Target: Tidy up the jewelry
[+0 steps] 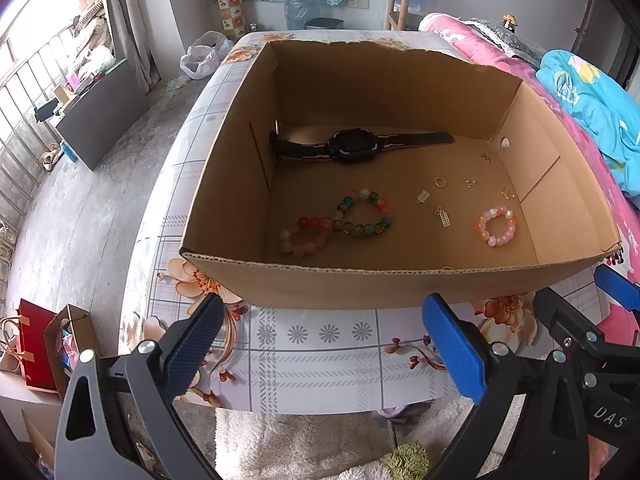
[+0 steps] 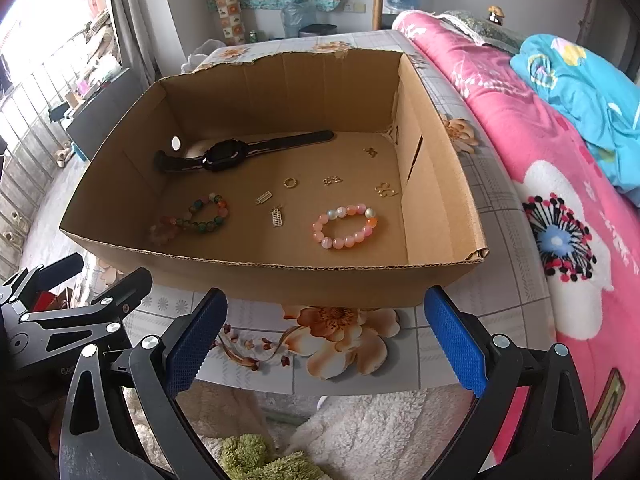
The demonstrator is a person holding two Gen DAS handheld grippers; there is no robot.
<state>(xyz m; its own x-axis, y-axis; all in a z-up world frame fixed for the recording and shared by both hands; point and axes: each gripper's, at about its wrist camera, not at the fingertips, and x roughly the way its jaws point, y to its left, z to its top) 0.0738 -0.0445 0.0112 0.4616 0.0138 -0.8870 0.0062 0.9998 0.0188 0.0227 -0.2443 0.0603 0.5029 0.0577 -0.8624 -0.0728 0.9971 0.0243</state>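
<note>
An open cardboard box [image 1: 400, 286] [image 2: 280, 280] stands on a flower-patterned table. Inside lie a black watch [image 1: 348, 146] [image 2: 224, 156], a multicoloured bead bracelet [image 1: 362, 212] [image 2: 208, 210], a reddish bead bracelet [image 1: 306, 236] [image 2: 164, 232], a pink bead bracelet [image 1: 497, 226] [image 2: 345, 226], a gold ring [image 1: 440, 182] [image 2: 290, 182] and several small gold charms [image 1: 444, 218] [image 2: 277, 216]. My left gripper [image 1: 328, 344] and right gripper [image 2: 326, 340] both hover open in front of the box's near wall, holding nothing.
The table [image 1: 320, 352] [image 2: 440, 344] has bare cloth in front of the box. A bed with a pink blanket [image 2: 540, 160] [image 1: 472, 40] and blue cloth [image 2: 580, 80] runs along the right. A fluffy rug [image 2: 380, 432] lies below; bags [image 1: 36, 344] stand on the floor at left.
</note>
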